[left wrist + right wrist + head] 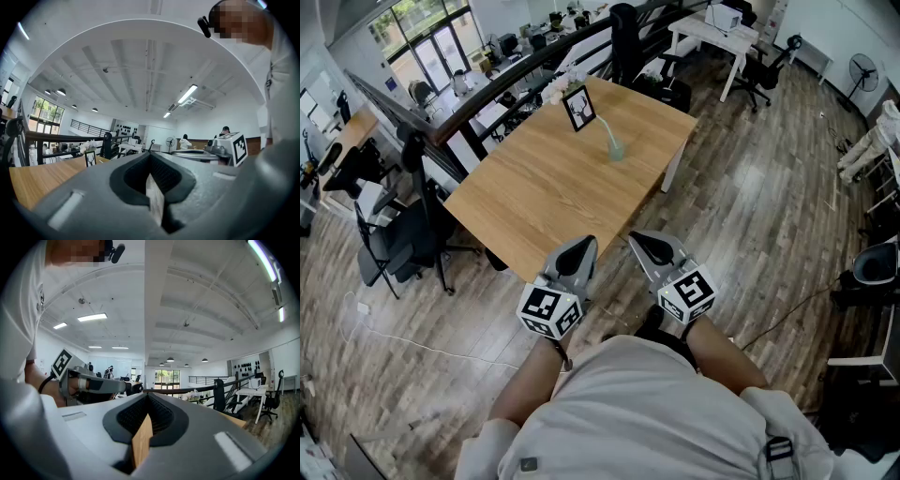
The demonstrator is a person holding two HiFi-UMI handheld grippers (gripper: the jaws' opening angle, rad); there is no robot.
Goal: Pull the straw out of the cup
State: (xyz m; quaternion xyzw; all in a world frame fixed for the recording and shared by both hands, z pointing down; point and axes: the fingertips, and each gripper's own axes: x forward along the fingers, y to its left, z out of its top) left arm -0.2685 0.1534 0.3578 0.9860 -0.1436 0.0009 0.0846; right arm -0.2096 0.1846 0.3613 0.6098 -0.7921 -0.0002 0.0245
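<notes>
Pulling the straw (607,128) at a slant, I judged, could have tipped or dragged the pale cup (616,149), since nothing was steadying it. The cup stood toward the far side of the wooden tabletop (534,192), and the straw leaned out of it toward the picture frame (579,108) close behind. A wide reach might have knocked that frame over. Another risk was arriving at the straw with the jaws unopened and simply pushing it aside.

The 2 grippers were held level, side by side in front of the person's body, at the tabletop's near edge and well apart from the cup. The left gripper (579,251) pointed toward the tabletop with its jaws together and nothing between them. The right gripper (649,246) sat just beside it, jaws likewise closed and empty. Its own view showed only the room beyond the meeting pads.
</notes>
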